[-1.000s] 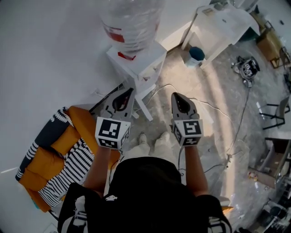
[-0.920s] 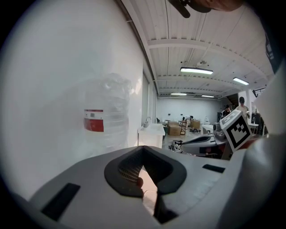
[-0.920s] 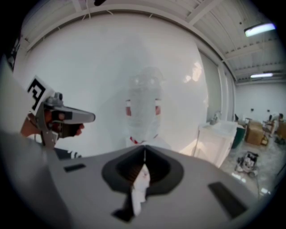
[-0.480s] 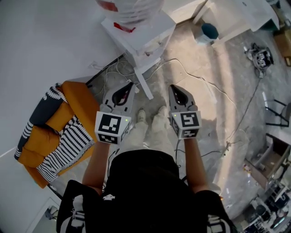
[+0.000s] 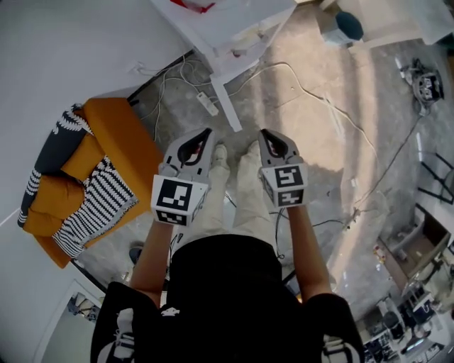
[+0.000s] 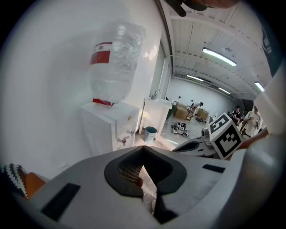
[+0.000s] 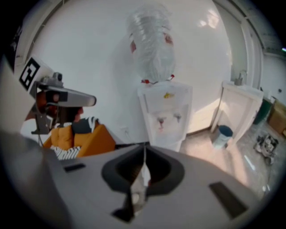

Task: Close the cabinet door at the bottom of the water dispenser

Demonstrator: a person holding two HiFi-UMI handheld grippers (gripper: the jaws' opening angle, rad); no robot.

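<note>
**Asker:** White box at the top edge of your head view: is that the water dispenser (image 5: 241,21)?

**Me:** Yes. It stands against the wall, ahead of my feet, and from above I see only its top and one corner. In my right gripper view it faces me squarely, with the clear bottle (image 7: 152,44) upside down on it and two taps (image 7: 159,120) on its front.

**Asker:** And the cabinet door (image 5: 228,106)?

**Me:** A narrow white panel sticks out from the foot of the dispenser toward me, edge-on from above. I take that for the door, standing open. Neither of my grippers touches it; both are short of it.

**Asker:** How are your jaws?

**Me:** My left gripper (image 5: 204,133) has its jaws together at the tips, with nothing between them. My right gripper (image 5: 264,133) is the same: closed and empty. I hold them side by side in front of me, pointing forward and down, one above each of my legs.

**Asker:** What lies around you?

**Me:** On my left is an orange seat (image 5: 120,142) with a black-and-white striped cloth (image 5: 92,213) on it. A white power strip (image 5: 207,103) lies just beside the door panel, and loose cables (image 5: 312,92) trail over the grey floor (image 5: 333,163). A blue bin (image 5: 349,25) stands to the right of the dispenser, next to a white unit (image 7: 241,107).
</note>
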